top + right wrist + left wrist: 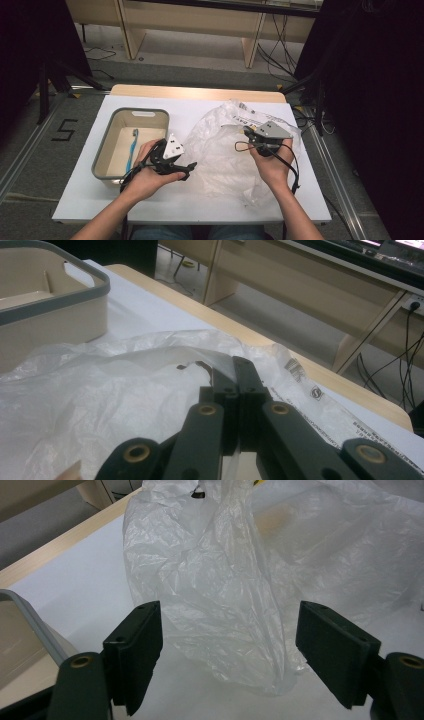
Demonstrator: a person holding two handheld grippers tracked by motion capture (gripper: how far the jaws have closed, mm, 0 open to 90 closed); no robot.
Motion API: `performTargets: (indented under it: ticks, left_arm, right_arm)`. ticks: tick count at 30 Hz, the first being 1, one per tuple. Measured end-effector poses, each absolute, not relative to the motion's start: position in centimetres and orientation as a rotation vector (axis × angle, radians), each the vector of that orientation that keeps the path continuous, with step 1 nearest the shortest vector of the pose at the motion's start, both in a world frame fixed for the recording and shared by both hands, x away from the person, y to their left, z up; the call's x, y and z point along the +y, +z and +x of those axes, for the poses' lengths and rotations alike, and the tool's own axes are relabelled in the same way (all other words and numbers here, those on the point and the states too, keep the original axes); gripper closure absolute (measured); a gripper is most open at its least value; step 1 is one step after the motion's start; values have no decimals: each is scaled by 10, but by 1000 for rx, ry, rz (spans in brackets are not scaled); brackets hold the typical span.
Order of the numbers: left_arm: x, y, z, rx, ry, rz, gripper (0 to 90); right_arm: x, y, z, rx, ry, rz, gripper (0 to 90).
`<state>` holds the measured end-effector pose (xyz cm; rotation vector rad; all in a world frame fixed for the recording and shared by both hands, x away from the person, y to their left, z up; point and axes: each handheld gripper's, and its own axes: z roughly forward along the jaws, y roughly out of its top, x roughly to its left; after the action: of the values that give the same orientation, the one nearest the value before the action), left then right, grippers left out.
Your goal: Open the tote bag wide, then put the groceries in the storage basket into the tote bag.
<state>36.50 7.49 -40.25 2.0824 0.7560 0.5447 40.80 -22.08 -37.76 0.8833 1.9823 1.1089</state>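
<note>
A crumpled clear plastic bag (220, 150) lies on the white table, its near side raised into a loose hump. My right gripper (247, 132) hovers over the bag's upper middle. In the right gripper view its jaws (232, 365) are pressed together, with a thin edge of the bag (100, 400) pinched between them. My left gripper (187, 167) sits at the bag's left edge, pointing right. Its black pads (137, 650) stand wide apart, with the bag (215, 580) lying just beyond them and nothing between them.
A beige bin with a grey rim (137, 111) stands at the table's left and holds a blue toothbrush (134, 145). The bin's corner (20, 615) is close beside the left gripper. Printed labels (250, 120) mark the bag's far end. Cables and shelving lie beyond the table.
</note>
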Motion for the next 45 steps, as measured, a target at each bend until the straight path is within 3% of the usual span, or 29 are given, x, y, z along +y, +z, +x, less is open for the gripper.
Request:
performTargets:
  ticks: [45]
  left_arm:
    - [103, -384, 372, 834, 550, 2076, 238]
  right_arm:
    - [-222, -378, 408, 1985, 1120, 891, 900]
